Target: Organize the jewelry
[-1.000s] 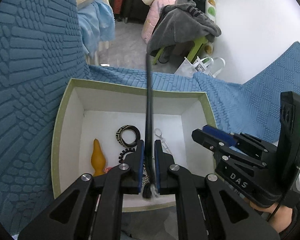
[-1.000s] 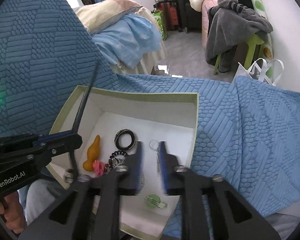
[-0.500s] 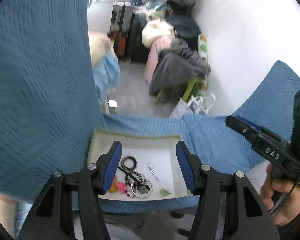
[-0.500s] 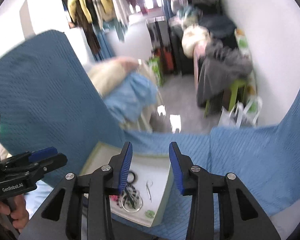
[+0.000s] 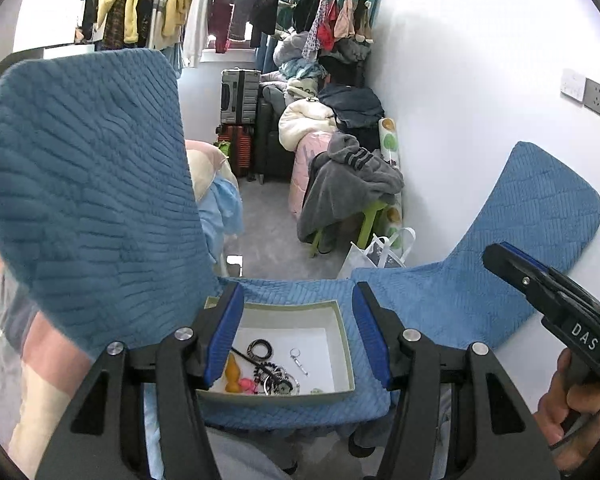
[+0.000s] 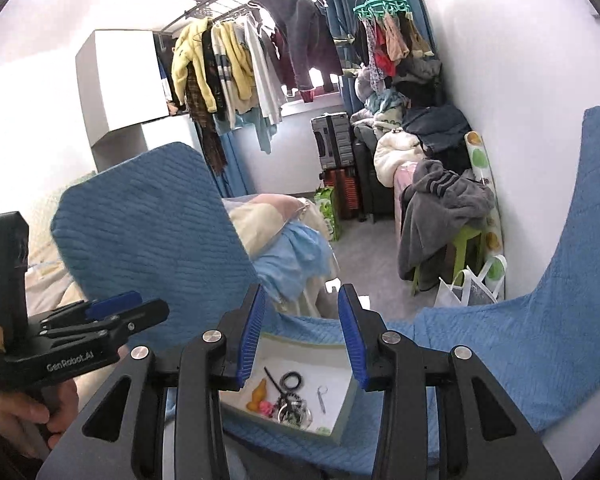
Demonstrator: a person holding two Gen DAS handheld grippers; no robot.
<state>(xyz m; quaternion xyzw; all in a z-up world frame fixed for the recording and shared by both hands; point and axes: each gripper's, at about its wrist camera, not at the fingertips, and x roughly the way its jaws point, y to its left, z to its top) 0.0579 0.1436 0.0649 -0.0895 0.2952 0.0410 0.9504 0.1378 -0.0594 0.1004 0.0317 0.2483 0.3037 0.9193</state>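
Pulled up and well back from the shallow white cardboard box with olive-green rim (image 5: 342,322) since a second ago, black cord dropped from left black two-finger gripper with blue pads (image 5: 298,336), now spread wide with nothing held; right black two-finger gripper with blue pads (image 6: 302,340) likewise wide apart, holding nothing. Sitting on textured blue quilted blanket (image 5: 420,300), box with jewelry clustered at its left and near side: black patterned ring bangle (image 5: 260,347), orange teardrop-shaped piece (image 5: 232,374), pink piece (image 5: 246,384), silver hoop and bead tangle (image 5: 280,382), thin silver pin (image 5: 298,362), small green clip (image 5: 317,391).
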